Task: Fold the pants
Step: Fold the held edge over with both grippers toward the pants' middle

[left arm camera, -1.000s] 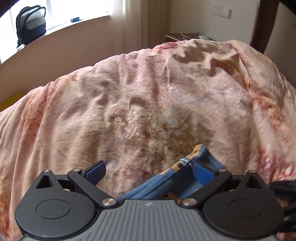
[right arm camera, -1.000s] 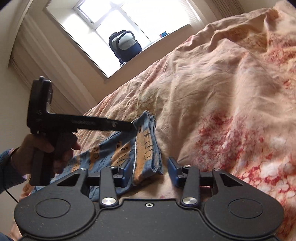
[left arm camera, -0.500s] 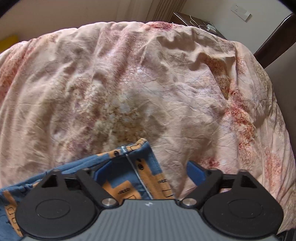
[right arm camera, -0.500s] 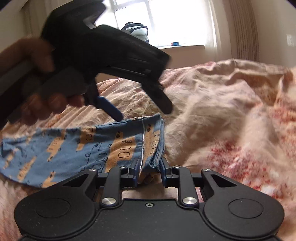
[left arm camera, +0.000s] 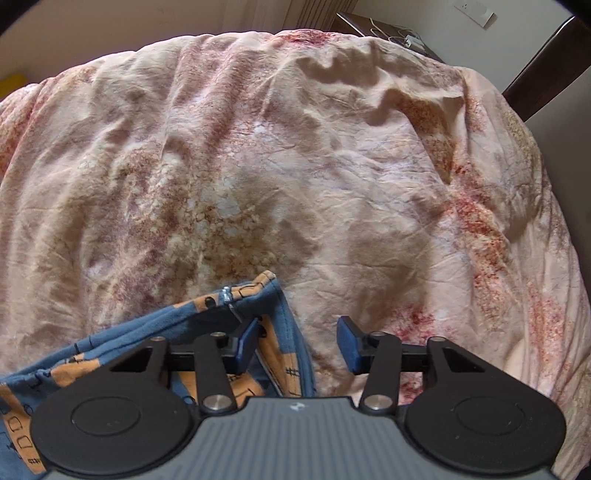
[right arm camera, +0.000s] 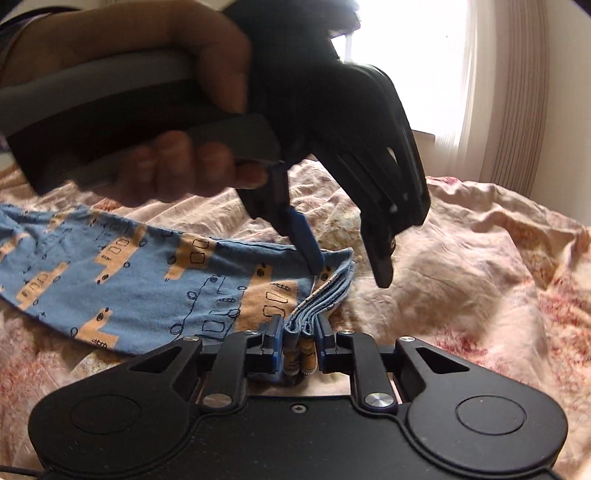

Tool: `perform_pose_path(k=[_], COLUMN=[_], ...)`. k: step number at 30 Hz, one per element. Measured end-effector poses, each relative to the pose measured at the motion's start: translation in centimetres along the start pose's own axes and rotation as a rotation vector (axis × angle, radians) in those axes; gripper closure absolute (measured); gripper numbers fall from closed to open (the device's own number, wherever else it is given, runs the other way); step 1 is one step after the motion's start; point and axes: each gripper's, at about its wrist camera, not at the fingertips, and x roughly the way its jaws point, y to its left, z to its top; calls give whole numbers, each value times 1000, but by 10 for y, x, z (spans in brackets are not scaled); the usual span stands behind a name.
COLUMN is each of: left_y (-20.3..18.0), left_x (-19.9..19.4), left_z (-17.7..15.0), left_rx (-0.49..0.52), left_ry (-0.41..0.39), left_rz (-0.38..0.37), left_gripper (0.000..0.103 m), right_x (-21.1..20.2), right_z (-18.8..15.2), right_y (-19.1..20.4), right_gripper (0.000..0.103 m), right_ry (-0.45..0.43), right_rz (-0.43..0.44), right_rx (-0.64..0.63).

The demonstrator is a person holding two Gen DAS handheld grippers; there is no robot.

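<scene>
The blue pants (right arm camera: 122, 280) with orange prints lie folded lengthwise on the pink floral bedcover (right arm camera: 461, 266). My right gripper (right arm camera: 296, 345) is shut on the stacked cloth edge at the near corner of the pants. My left gripper (left arm camera: 297, 343) is open and straddles the far corner of the pants (left arm camera: 236, 310); it also shows in the right wrist view (right arm camera: 347, 266), hovering just above that corner with its blue pad (right arm camera: 306, 243) touching the cloth. The pants' left end runs out of view.
The crumpled bedcover (left arm camera: 295, 166) fills both views. A nightstand with cables (left arm camera: 391, 33) and a dark headboard (left arm camera: 543, 62) stand at the far right. A bright window with a curtain (right arm camera: 506, 92) is behind the bed.
My left gripper has narrowed its opening and come down over the far corner of the pants. My right gripper has stayed shut on the near corner and moved closer to the left one.
</scene>
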Motion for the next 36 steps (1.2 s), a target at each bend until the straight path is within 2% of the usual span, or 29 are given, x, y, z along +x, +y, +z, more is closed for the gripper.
perform_pose_path(k=[3,6,10,16,23,31,36], left_y=[2,4,14,30,68,141,200], left_x=[1,-3,-16,-39,-86,-150,-168], left_z=[-1,-3,-8,-20,-43,-97,-142], left_rx=[-9,-6,-31,-68,-138,-265,-360], left_ry=[18,9,-9,-59,-143,-278,-320], left_rz=[-8,-2,-47,-98,-156,-174,-179], left_gripper=[67,85,93,95,96,96,96], right_x=[-2,-3,-5,-15,-32,-40,-32], right_z=[1,2,5,14,36,68,76], right_y=[3,5,12,27,56,125,181], right_gripper=[86,86,87,87,88,88,88], right_ry=[-3,-3,-4,-22,-60,-110,-91], right_rz=[-3,-7,-8,-6,23,118,193], right_rx=[-21,-41,-71,-141,-263,-434,-523])
